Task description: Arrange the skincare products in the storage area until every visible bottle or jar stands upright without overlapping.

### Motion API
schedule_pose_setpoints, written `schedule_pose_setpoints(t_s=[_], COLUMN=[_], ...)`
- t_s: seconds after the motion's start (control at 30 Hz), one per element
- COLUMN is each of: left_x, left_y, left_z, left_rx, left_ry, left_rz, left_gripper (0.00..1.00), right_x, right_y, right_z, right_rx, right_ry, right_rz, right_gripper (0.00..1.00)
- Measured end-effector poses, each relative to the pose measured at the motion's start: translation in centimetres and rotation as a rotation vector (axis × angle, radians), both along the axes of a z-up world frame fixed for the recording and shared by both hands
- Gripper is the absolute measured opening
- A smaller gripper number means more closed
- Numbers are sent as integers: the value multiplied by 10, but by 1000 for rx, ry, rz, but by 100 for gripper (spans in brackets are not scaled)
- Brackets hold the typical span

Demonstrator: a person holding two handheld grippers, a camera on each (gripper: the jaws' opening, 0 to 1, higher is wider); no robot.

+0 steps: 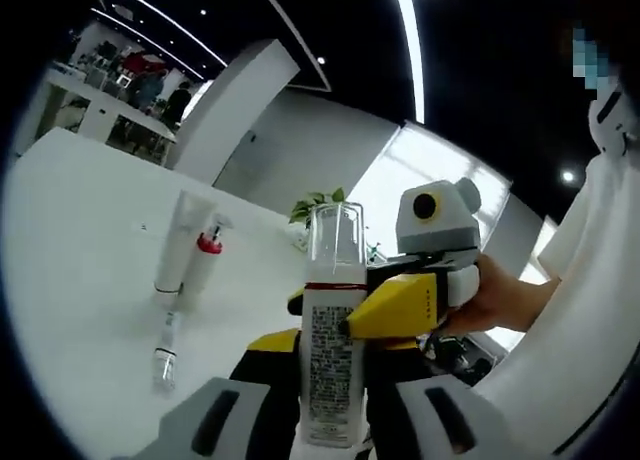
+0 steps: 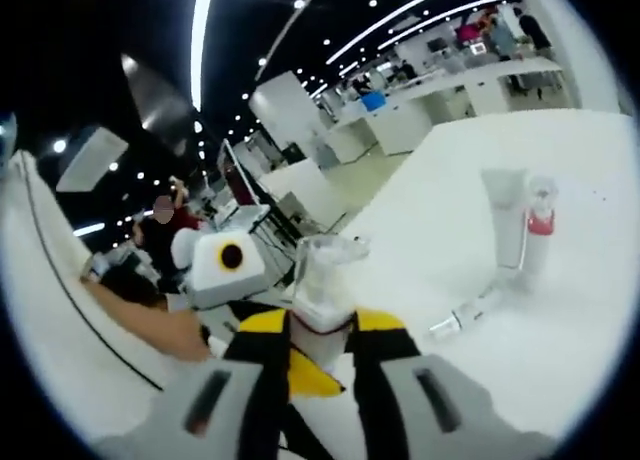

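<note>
The left gripper view reads printed text down a white pump bottle (image 1: 333,365) with a clear cap, clamped upright by the left gripper (image 1: 325,410) and right gripper (image 1: 352,325). Out on the white tabletop (image 1: 80,270), a tube (image 1: 178,245) and red-collared spray bottle (image 1: 203,262) stand touching, a small vial (image 1: 166,355) lying near them.

The right gripper view shows the right gripper (image 2: 320,355) closed under the cap.

White table (image 1: 80,240) under dark ceiling (image 2: 90,40) with strip lights (image 1: 408,40).

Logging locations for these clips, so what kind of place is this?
Probably a large open-plan office or lab: long ceiling light strips, rows of white desks with people in the background, and a big white table holding skincare bottles.
</note>
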State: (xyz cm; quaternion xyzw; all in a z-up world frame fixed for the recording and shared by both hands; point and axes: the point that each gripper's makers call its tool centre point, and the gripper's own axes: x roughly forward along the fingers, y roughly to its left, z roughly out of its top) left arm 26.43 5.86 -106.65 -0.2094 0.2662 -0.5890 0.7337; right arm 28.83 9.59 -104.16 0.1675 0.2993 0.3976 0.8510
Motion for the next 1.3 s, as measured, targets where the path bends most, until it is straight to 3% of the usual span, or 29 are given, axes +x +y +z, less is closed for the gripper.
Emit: schedule_pose_setpoints(t_s=[0.13, 0.23, 0.43, 0.6, 0.67, 0.8, 0.93, 1.07, 1.17, 1.3], left_x=[7, 13, 15, 17, 21, 19, 11, 4, 5, 4], left_y=[6, 19, 51, 73, 81, 91, 103, 106, 106, 104], left_z=[-12, -15, -30, -34, -32, -33, -37, -46, -44, -41], left_rx=[77, 117, 164, 191, 172, 205, 225, 255, 248, 255], left_ry=[-5, -49, -7, 27, 40, 46, 41, 78, 82, 86], left_rz=[65, 117, 207, 278, 318, 341, 364, 375, 381, 377], left_gripper=[30, 39, 39, 39, 39, 39, 39, 39, 39, 39], right_x=[5, 9, 23, 33, 39, 43, 54, 62, 71, 81], right_y=[-9, -17, -44, -63, -72, -83, -94, -100, -109, -112], right_z=[-5, -4, -11, -25, -26, -32, -50, -53, -61, -77], right_rx=[-66, -106, -171, -204, -234, -252, -284, -295, -349, -353], right_ry=[-43, -109, -195, -209, -272, -319, -324, -349, -386, -416], right_rz=[4, 14, -27, -58, -76, -104, -130, -138, -140, -124], right_gripper=[21, 21, 21, 22, 22, 22, 21, 21, 21, 21])
